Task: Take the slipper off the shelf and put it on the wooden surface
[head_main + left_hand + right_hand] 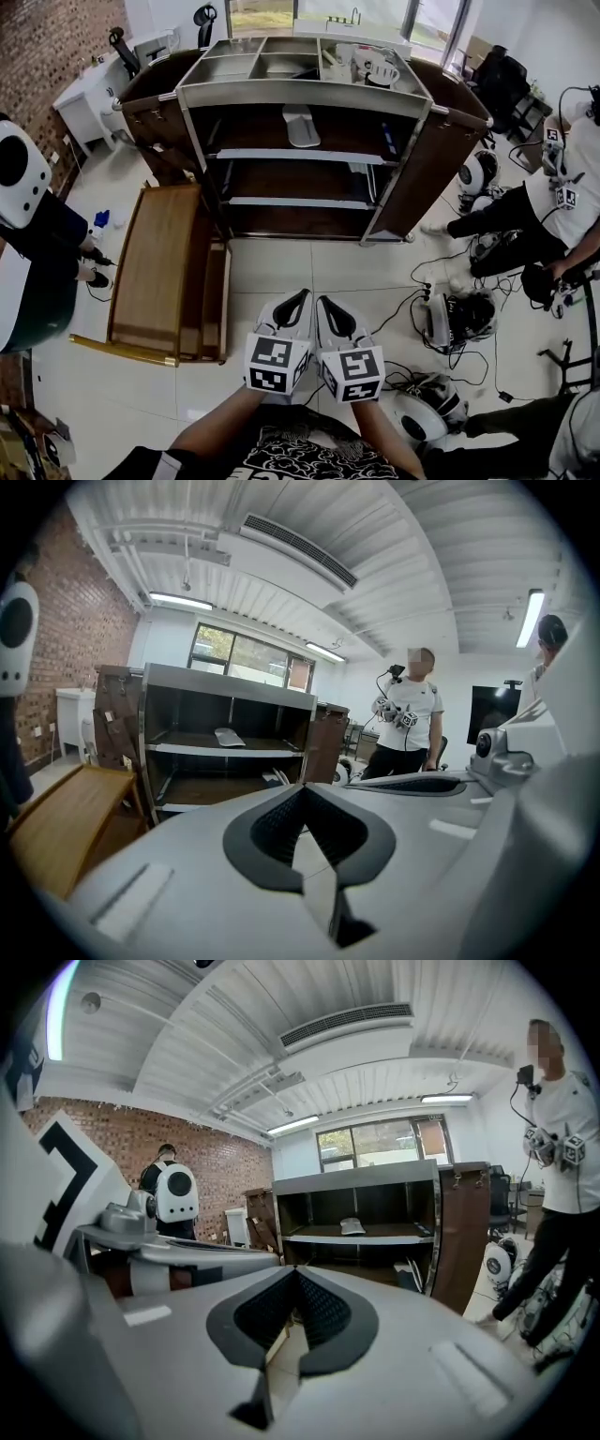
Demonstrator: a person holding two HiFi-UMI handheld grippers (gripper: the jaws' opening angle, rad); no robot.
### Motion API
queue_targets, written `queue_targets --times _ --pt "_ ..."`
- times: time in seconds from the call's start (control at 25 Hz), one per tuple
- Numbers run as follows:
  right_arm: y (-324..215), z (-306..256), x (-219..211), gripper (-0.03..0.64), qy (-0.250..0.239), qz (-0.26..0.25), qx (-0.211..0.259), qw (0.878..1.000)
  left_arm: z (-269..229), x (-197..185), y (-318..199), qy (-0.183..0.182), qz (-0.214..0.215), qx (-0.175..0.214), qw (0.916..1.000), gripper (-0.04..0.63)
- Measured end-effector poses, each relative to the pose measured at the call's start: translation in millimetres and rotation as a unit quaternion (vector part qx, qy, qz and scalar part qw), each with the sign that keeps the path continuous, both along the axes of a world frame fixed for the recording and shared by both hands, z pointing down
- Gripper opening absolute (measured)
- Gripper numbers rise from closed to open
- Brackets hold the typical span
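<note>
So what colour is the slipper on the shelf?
Light grey. The slipper shows best in the head view.

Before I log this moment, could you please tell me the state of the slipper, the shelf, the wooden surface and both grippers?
Shelf: upright, front open.
Slipper: lying on its upper board, untouched.
Wooden surface: on the floor left of the shelf, no slipper on it.
Left gripper: jaws together, empty.
Right gripper: jaws together, empty.
</note>
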State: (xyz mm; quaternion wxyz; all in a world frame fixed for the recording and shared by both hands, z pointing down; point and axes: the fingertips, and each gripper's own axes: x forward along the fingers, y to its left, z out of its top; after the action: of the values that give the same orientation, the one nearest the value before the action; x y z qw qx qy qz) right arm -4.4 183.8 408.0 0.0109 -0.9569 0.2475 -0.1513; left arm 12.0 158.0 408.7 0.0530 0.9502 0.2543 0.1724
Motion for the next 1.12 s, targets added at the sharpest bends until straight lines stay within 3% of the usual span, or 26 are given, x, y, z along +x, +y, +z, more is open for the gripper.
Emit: queue_targets --times 0.48,0.76,1.12 --pt "-53.2 -6.7 95.9 0.000 0.000 0.010 -0.012 1.000 -5.9 94.7 -50.7 0.003 0.014 -0.007 0.9999 0.006" --pt "-75.0 -10.5 123.3 0.000 0.001 0.023 -0.004 1.000 -6.9 120.8 -74.6 0.003 0.022 -0.012 0.9997 0.006" --pt "-93.9 -9.2 144.2 0.000 0.014 0.003 0.002 1.000 -4.2 137.8 -91.8 0.008 0.003 -0.012 0.9999 0.006"
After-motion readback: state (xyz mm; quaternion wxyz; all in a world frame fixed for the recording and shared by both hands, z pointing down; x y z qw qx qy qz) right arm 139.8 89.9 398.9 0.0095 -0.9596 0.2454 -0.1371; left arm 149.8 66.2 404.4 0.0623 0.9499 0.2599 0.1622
